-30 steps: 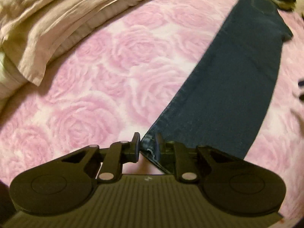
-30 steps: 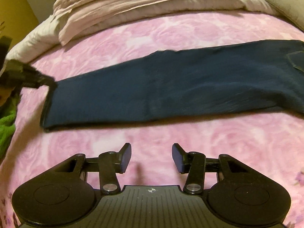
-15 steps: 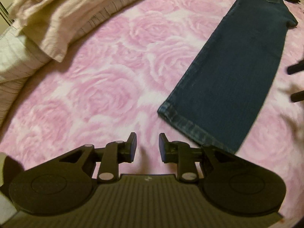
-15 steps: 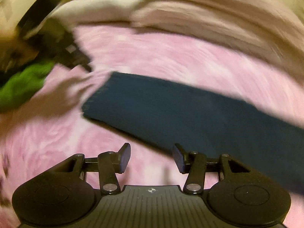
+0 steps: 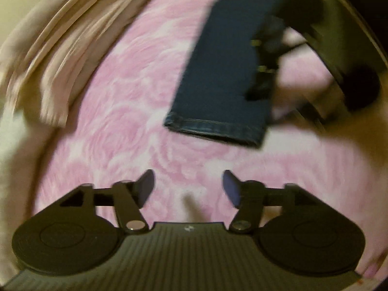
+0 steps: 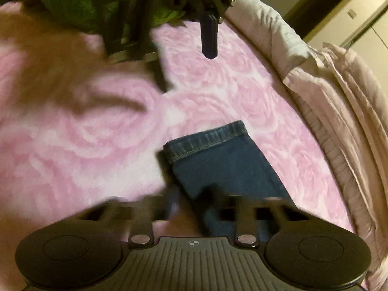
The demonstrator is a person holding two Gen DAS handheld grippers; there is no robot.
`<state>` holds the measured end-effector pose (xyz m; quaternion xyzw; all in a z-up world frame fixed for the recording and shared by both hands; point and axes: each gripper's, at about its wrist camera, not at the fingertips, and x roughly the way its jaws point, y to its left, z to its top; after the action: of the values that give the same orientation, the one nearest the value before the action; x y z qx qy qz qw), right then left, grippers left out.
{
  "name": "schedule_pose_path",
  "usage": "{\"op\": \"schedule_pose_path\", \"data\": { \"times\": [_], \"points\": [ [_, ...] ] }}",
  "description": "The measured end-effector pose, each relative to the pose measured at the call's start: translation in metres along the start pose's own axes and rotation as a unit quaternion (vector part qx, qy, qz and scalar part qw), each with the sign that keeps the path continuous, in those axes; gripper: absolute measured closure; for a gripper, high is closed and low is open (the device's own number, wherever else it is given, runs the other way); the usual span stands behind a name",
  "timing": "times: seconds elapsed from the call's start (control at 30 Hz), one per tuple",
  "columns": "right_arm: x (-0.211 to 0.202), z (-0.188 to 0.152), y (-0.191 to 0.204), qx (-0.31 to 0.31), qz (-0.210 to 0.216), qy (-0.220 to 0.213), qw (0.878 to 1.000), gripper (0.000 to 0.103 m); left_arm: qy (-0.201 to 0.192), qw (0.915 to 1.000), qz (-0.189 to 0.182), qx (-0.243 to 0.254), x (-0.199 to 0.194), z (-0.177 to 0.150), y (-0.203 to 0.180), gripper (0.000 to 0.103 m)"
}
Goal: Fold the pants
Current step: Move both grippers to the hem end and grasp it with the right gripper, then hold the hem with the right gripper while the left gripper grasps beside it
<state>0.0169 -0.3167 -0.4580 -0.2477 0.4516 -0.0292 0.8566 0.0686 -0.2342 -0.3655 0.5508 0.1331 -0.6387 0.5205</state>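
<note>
Dark blue jeans (image 5: 223, 72) lie flat on the pink rose bedspread (image 5: 116, 126), the leg hem (image 5: 213, 127) nearest my left gripper. My left gripper (image 5: 188, 189) hovers short of the hem. Its jaws are opening and nothing is between them. In the right wrist view the hem (image 6: 206, 143) points away, and my right gripper (image 6: 192, 201), blurred, is closing on the leg's side edge, with denim between the fingers. The right gripper (image 5: 257, 89) also shows at the leg's right edge. The left gripper (image 6: 186, 60) hangs above the bedspread beyond the hem.
Folded pale bedding (image 5: 60, 60) is heaped along the left of the bed, and it appears as bedding (image 6: 339, 97) on the right in the right wrist view. A green cloth (image 6: 72, 4) lies at the far top left. Cupboard doors (image 6: 351, 12) stand behind.
My left gripper let go of the hem corner, backed away and opened wide. My right gripper swung round from the middle of the leg to near the hem and its jaws came together on the edge.
</note>
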Motion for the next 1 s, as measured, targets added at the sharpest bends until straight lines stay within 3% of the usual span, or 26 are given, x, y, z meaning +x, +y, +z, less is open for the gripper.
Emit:
{"op": "schedule_pose_path", "data": {
  "times": [0.1, 0.2, 0.33, 0.4, 0.47, 0.53, 0.6, 0.63, 0.7, 0.73, 0.8, 0.83, 0.9, 0.93, 0.97, 1.0],
  "points": [
    [-0.010, 0.007, -0.016, 0.029, 0.006, -0.007, 1.000, 0.101, -0.017, 0.9944, 0.012, 0.104, 0.005, 0.000, -0.017, 0.035],
    [-0.022, 0.014, -0.030, 0.052, 0.005, -0.012, 0.999, 0.103, -0.048, 0.9798, 0.034, 0.191, 0.017, 0.003, -0.029, 0.032],
    [-0.035, 0.021, -0.044, 0.069, -0.001, -0.018, 0.997, 0.103, -0.089, 0.9644, 0.045, 0.245, 0.032, 0.015, -0.026, 0.032],
    [-0.041, 0.023, -0.050, 0.084, -0.004, -0.021, 0.996, 0.103, -0.097, 0.9611, 0.034, 0.256, 0.038, 0.022, -0.021, 0.041],
    [-0.049, 0.023, -0.055, 0.103, -0.005, -0.024, 0.994, 0.103, -0.094, 0.9592, 0.029, 0.265, 0.043, 0.030, -0.014, 0.076],
    [-0.054, 0.022, -0.061, 0.127, -0.005, -0.028, 0.992, 0.103, -0.092, 0.9584, 0.024, 0.269, 0.043, 0.037, -0.008, 0.092],
    [-0.060, 0.019, -0.065, 0.151, -0.007, -0.033, 0.988, 0.102, -0.090, 0.9588, 0.012, 0.269, 0.039, 0.044, -0.001, 0.094],
    [-0.064, 0.017, -0.066, 0.162, -0.013, -0.033, 0.986, 0.097, -0.089, 0.9586, 0.007, 0.270, 0.035, 0.047, 0.003, 0.095],
    [-0.068, 0.013, -0.061, 0.162, -0.039, -0.027, 0.986, 0.060, -0.091, 0.9596, -0.002, 0.266, 0.028, 0.054, 0.009, 0.096],
    [-0.067, 0.011, -0.057, 0.155, -0.054, -0.019, 0.986, 0.034, -0.092, 0.9623, -0.007, 0.256, 0.023, 0.057, 0.012, 0.096],
    [-0.065, 0.007, -0.051, 0.142, -0.066, -0.014, 0.988, 0.033, -0.094, 0.9649, -0.012, 0.245, 0.015, 0.067, 0.019, 0.096],
    [-0.062, 0.007, -0.049, 0.136, -0.068, -0.007, 0.988, 0.034, -0.095, 0.9649, -0.011, 0.244, 0.011, 0.070, 0.021, 0.096],
    [-0.055, 0.007, -0.047, 0.123, -0.086, 0.005, 0.989, 0.051, -0.097, 0.9663, -0.012, 0.238, 0.004, 0.076, 0.026, 0.096],
    [-0.052, 0.008, -0.049, 0.126, -0.095, 0.008, 0.987, 0.080, -0.099, 0.9658, -0.009, 0.240, 0.000, 0.079, 0.027, 0.096],
    [-0.050, 0.010, -0.054, 0.136, -0.105, 0.013, 0.985, 0.099, -0.101, 0.9650, -0.005, 0.242, -0.003, 0.080, 0.028, 0.096],
    [-0.051, 0.014, -0.057, 0.146, -0.110, 0.014, 0.983, 0.099, -0.103, 0.9651, -0.004, 0.241, -0.007, 0.082, 0.030, 0.096]
  ]
}}
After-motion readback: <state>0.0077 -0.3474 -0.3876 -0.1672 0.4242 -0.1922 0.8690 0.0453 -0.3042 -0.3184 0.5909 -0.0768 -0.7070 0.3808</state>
